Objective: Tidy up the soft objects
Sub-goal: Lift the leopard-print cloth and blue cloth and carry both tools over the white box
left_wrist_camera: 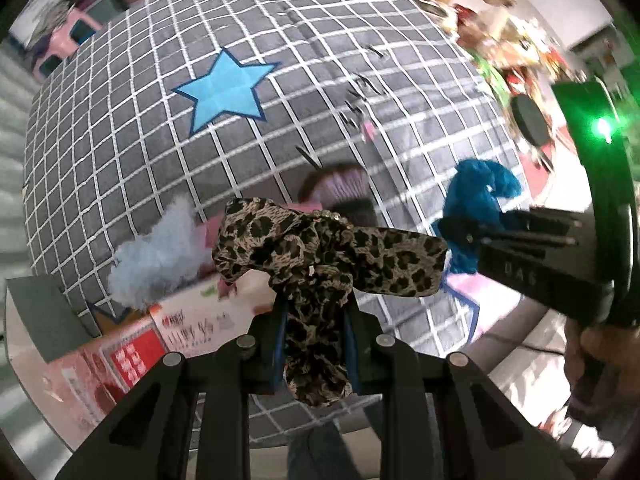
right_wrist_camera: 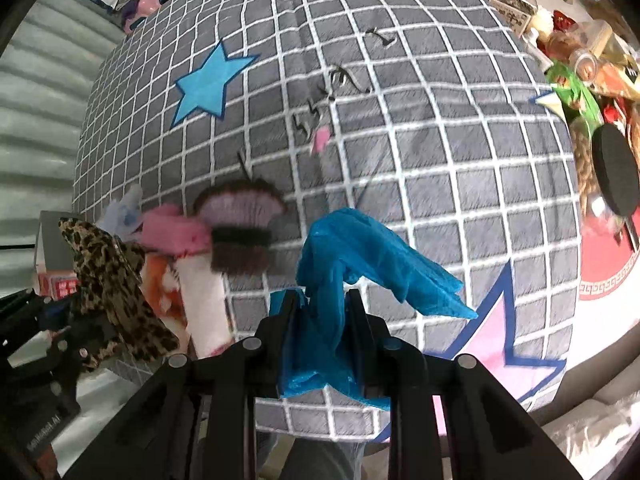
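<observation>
My left gripper [left_wrist_camera: 316, 312] is shut on a leopard-print fabric piece [left_wrist_camera: 320, 256], held above a cardboard box [left_wrist_camera: 192, 320]; it also shows in the right wrist view [right_wrist_camera: 108, 276]. A light blue fluffy item [left_wrist_camera: 156, 256] and a pink soft item [right_wrist_camera: 172, 232] lie in or over the box. A purple and brown knitted piece [right_wrist_camera: 240, 232] lies on the grey checked cloth [right_wrist_camera: 440, 160]. My right gripper [right_wrist_camera: 320, 304] is shut on a blue fluffy cloth [right_wrist_camera: 360, 256], which also shows in the left wrist view [left_wrist_camera: 480, 200], held above the cloth.
The cloth has blue [left_wrist_camera: 228, 88] and pink stars [right_wrist_camera: 496, 344]. Jars, packets and a black round lid [right_wrist_camera: 616, 168] crowd the table's right side. Several black hair clips [right_wrist_camera: 336, 92] lie mid-cloth. A pink stool [left_wrist_camera: 68, 36] stands beyond the far left edge.
</observation>
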{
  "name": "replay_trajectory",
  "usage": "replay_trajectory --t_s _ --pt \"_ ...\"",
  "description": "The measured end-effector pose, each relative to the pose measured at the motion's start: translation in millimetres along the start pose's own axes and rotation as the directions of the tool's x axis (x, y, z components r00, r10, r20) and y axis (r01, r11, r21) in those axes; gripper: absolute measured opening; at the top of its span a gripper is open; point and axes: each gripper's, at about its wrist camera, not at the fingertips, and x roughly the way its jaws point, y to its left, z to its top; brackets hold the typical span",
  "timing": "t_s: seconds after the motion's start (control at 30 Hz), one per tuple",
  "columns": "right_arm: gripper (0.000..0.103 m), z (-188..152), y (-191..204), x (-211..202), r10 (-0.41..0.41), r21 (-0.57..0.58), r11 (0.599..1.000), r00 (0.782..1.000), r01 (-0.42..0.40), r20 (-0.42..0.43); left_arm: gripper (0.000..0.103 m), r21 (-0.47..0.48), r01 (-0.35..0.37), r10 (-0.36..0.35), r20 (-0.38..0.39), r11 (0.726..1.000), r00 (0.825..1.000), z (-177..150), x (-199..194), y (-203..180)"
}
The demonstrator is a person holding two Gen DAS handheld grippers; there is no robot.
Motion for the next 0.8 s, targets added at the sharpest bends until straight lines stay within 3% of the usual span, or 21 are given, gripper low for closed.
replay_trajectory --t_s 0.4,0.53,0.8 --pt "0.025 -64 59 -3 -0.005 -0.044 0.999 0.999 0.004 -0.033 0.026 0.075 0.057 -0.059 0.017 0.996 0.998 -79 -19 -5" --pt "0.025 -81 85 -3 0.003 -0.061 0.998 0.999 -0.006 -0.048 0.026 0.054 0.067 -0.069 0.033 0.996 0.997 -105 -26 13" --pt "0.025 -111 153 -3 -0.014 -0.223 0.975 0.995 -0.008 -0.097 0.026 -0.047 0.051 -0.045 0.121 0.998 0.992 -161 -51 67"
